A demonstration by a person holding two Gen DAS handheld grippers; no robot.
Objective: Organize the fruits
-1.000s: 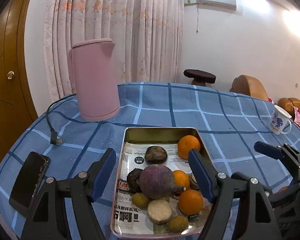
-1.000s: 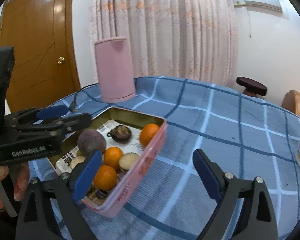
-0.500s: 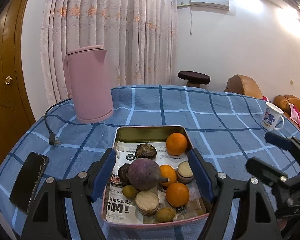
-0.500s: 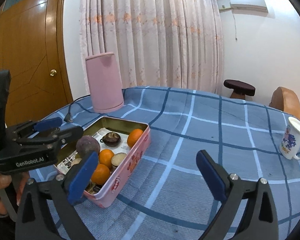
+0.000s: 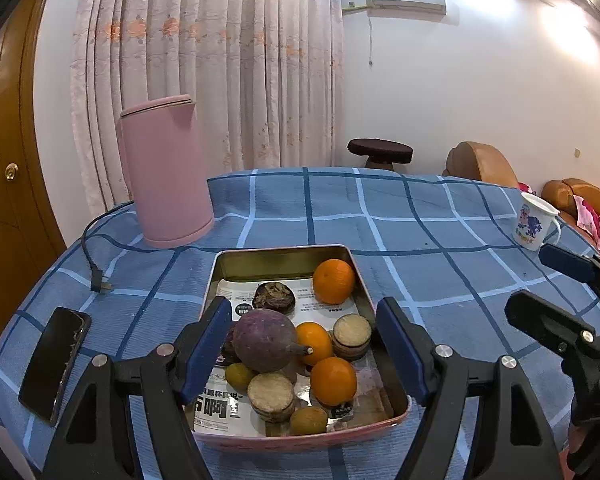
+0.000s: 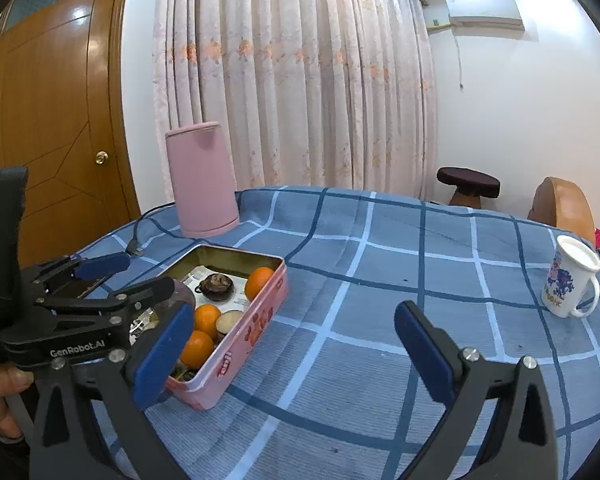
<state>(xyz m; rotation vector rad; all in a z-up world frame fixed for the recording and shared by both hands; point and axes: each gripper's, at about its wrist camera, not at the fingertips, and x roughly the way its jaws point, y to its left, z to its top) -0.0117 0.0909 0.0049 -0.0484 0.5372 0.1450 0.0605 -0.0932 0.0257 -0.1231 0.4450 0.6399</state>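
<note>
Left wrist view: the left tool (image 5: 304,344) is spread wide and grasps nothing; its blue fingers (image 5: 206,344) frame the near half of the tin (image 5: 284,254). The tin sits on the blue checked bench (image 5: 420,240), lined with printed paper. In it lie three oranges: one (image 5: 334,281) at the far right corner, two (image 5: 333,375) nearer the front. A purple fruit (image 5: 265,339) lies at the middle, a dark fruit (image 5: 274,297) behind it, and tan-topped round pieces (image 5: 271,395) and small green fruits (image 5: 308,420) toward the front. A pink kettle (image 5: 165,172) stands far left, a phone (image 5: 54,362) lies at the left edge, and a mug (image 5: 534,222) is far right.

Right wrist view: the right tool (image 6: 296,348) is released too, empty, over bare cloth just right of the tin (image 6: 256,322). The left tool (image 6: 112,280) shows over the tin's left side. The mug (image 6: 572,282) stands well apart at right.
</note>
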